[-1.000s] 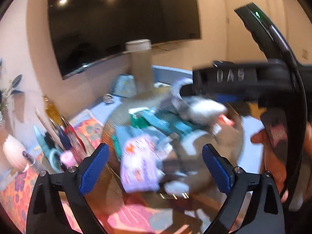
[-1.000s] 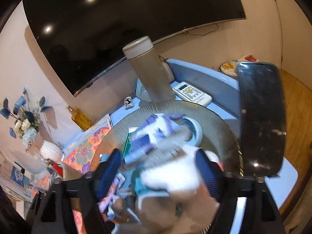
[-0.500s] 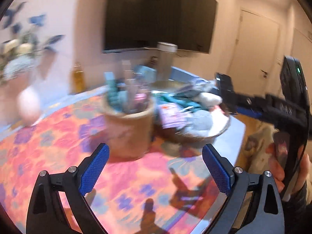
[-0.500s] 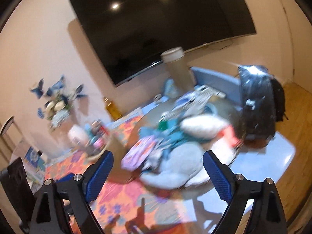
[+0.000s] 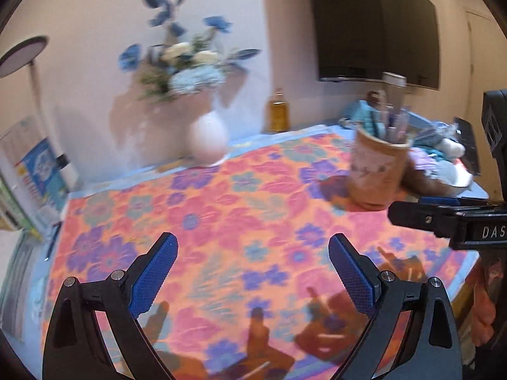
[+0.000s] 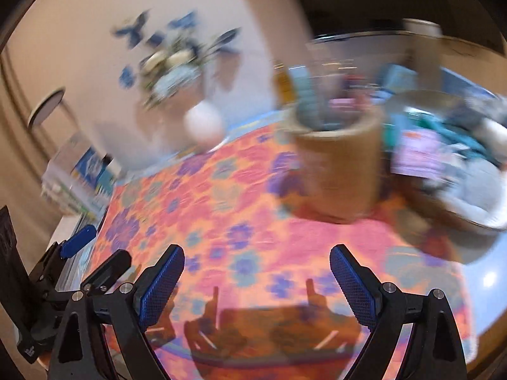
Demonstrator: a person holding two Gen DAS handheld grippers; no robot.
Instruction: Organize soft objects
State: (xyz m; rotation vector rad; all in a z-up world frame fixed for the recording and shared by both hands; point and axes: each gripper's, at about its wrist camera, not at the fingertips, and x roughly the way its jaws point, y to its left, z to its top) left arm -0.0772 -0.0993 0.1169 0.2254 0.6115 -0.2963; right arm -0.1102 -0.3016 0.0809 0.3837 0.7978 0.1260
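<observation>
Room: pale walls are framing the scene, with a dark television (image 5: pixel 377 25) hanging at the upper right in the left wrist view.
Surface: a floral tablecloth (image 5: pixel 240 209) in orange, pink and purple is covering the table under both tools.
Far left: a round-headed lamp (image 5: pixel 22 52) is standing against the wall, with stacked books (image 5: pixel 35 171) just below it.
Back centre: a white vase (image 5: pixel 207 141) is holding blue and cream flowers (image 5: pixel 187 53); an amber bottle (image 5: pixel 279 110) is standing to its right.
Centre right: a tan holder (image 5: pixel 377 171) is standing upright, filled with pens and brushes.
Far right: the soft objects (image 6: pixel 443 152), in teal, grey, white and lilac, are lying heaped in a shallow basket (image 6: pixel 456 215) just beside the holder; motion blur is hiding their details.
Left gripper (image 5: pixel 253 272): it is hovering over bare cloth, jaws spread wide, gripping nothing.
Right gripper (image 6: pixel 256 278): it is hovering over the cloth, jaws spread wide and unloaded, well apart from the basket.
</observation>
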